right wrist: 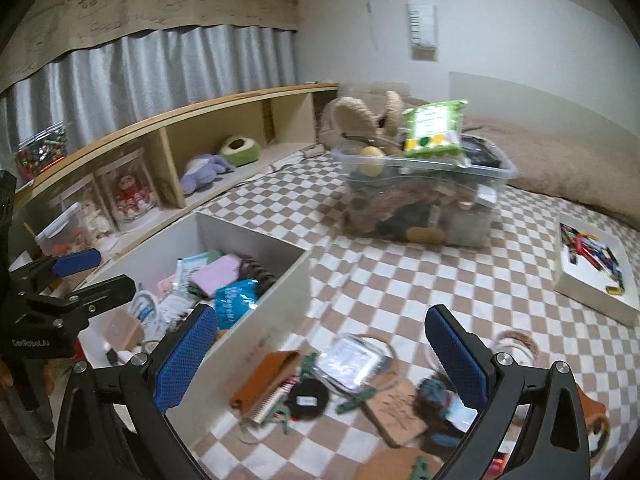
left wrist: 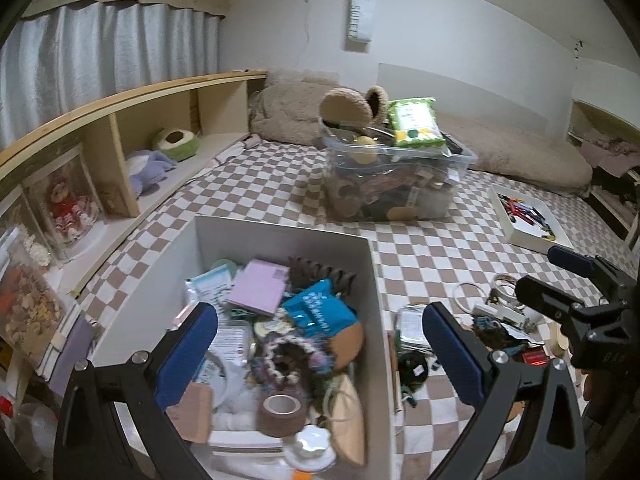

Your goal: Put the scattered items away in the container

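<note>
Both tools are spread apart with nothing in them. The left tool [left wrist: 320,344] hangs over the white box [left wrist: 372,280], which fills the lower middle of its view and is already piled high. The right tool [right wrist: 320,352] hovers above the loose clutter [right wrist: 348,376] on the checkered bedding [right wrist: 440,272], lower centre of its frame. My worry: everything overlaps, so a grab could snag two things, or drops spill off the heap.
</note>
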The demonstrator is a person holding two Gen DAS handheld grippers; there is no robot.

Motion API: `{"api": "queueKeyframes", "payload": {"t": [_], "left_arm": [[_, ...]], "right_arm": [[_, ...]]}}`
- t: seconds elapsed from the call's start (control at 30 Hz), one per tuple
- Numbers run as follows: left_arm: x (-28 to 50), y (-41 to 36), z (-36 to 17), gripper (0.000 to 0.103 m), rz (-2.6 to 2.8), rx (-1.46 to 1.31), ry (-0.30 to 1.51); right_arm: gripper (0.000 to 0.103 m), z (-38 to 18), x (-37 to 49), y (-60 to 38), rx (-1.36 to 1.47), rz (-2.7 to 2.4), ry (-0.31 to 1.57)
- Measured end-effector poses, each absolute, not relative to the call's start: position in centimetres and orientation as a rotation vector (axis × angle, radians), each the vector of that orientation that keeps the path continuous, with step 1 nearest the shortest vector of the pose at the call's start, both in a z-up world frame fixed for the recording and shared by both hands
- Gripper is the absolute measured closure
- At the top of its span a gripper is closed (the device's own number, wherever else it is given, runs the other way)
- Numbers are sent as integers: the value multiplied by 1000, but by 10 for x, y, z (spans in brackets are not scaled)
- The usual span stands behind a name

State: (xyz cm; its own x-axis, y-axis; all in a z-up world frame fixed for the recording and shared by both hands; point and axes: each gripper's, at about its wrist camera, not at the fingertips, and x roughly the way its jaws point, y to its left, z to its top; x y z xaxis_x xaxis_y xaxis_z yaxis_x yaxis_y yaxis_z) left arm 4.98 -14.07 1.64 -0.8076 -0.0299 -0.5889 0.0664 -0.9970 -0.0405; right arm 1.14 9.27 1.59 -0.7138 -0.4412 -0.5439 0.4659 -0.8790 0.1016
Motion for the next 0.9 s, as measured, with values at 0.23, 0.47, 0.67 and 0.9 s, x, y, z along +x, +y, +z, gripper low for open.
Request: {"api": "queueKeyframes", "payload": {"t": [0.23, 0.47, 0.67, 0.9], "left_arm": [[45, -117, 18, 0, -2994, 941, 133], [40, -89, 17, 0, -3042, 945, 115], [35, -68, 15, 0, -3075, 956, 132], [32, -49, 13, 0, -3100, 960, 126]], "right_arm": [[0, 15, 14, 132, 804, -2599, 45], [0, 13, 19, 171, 823, -2674, 21], [0, 10, 21, 204, 841, -2728, -17], [0, 9, 29, 225, 834, -2763, -20]]}}
